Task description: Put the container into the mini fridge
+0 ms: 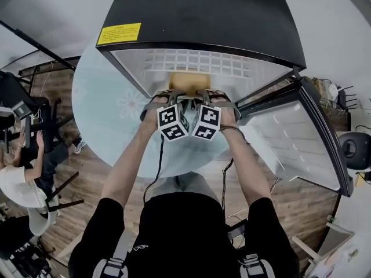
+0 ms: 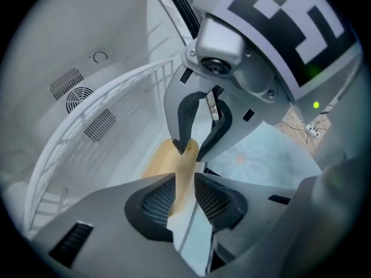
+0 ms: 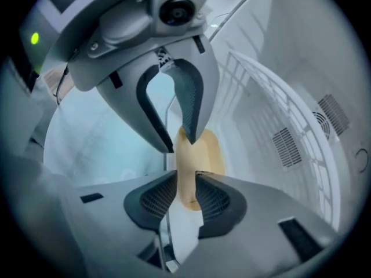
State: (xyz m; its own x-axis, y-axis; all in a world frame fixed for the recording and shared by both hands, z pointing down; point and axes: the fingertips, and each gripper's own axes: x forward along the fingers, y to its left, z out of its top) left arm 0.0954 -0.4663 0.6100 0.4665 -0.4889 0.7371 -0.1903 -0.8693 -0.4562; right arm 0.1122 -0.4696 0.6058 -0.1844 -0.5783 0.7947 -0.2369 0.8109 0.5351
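Observation:
A container with a tan lid (image 1: pixel 186 80) sits inside the open mini fridge (image 1: pixel 203 16), below its white wire shelf (image 1: pixel 191 61). Both grippers reach side by side into the fridge's mouth. In the left gripper view, the left gripper (image 2: pixel 184 184) stands open, the lid's edge (image 2: pixel 162 161) in the gap without the pads pressing on it. My right gripper (image 3: pixel 185 181) is shut on the container's rim (image 3: pixel 206 149), and tan fills the space between its pads. Each gripper view also shows the other gripper facing it over the lid.
The fridge door (image 1: pixel 290 143) hangs open at the right. The fridge stands on a round pale glass table (image 1: pixel 110 114) with a flower print. A seated person (image 1: pixel 17 175) and chairs are at the far left on the wooden floor. Vent grilles (image 2: pixel 75 91) mark the fridge's back wall.

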